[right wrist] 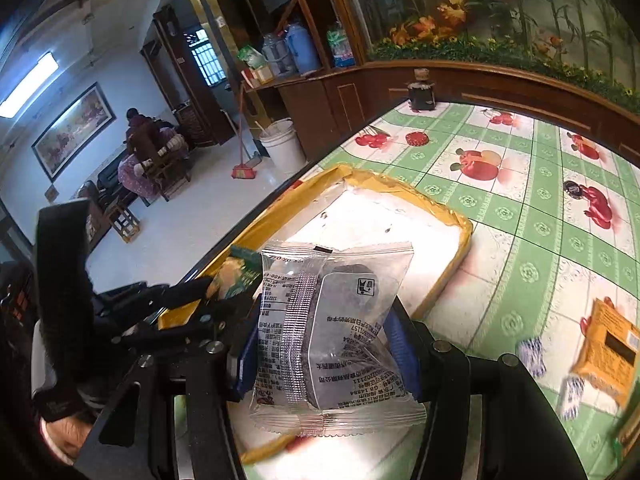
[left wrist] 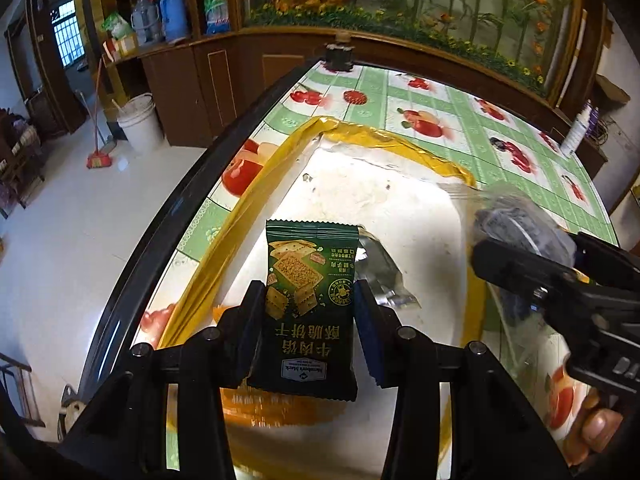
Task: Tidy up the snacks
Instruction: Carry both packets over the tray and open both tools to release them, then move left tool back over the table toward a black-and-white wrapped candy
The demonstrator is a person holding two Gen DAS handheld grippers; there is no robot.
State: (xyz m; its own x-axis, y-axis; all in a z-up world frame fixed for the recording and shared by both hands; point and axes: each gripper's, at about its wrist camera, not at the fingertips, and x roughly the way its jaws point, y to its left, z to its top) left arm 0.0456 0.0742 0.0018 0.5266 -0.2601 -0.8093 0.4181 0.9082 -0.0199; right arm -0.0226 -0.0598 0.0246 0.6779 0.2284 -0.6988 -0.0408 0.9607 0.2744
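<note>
- Holding a green cracker packet (left wrist: 310, 304) in my left gripper (left wrist: 310, 304); the blue pads are pressing on both of its sides, jaws drawn in narrow around the packet's waist.
- I am seeing that packet hanging above the white foam tray (left wrist: 400, 200) with yellow-taped walls, which is sitting on the fruit-print tablecloth (left wrist: 432, 92) near the table's left edge.
- I am also noticing a crumpled silvery wrapper (left wrist: 380, 268) lying in the tray just behind the green packet.
- Gripping a clear-wrapped dark cake (right wrist: 340, 340) in my right gripper (right wrist: 332, 344); its jaws are standing somewhat wider, closed on the wrapper's sides, with the packet poised over the tray's near end.
- From the left view, I am seeing the right gripper entering from the right with that dark cake at its tip, beside the green packet but apart from it.
- I am spotting an orange snack packet (right wrist: 608, 352) lying on the cloth to the right, well apart from the tray, with a blurred blue-and-white wrapper (right wrist: 530, 356) just beside it.
- A small dark bottle (right wrist: 421, 92) is standing at the table's far edge.
</note>
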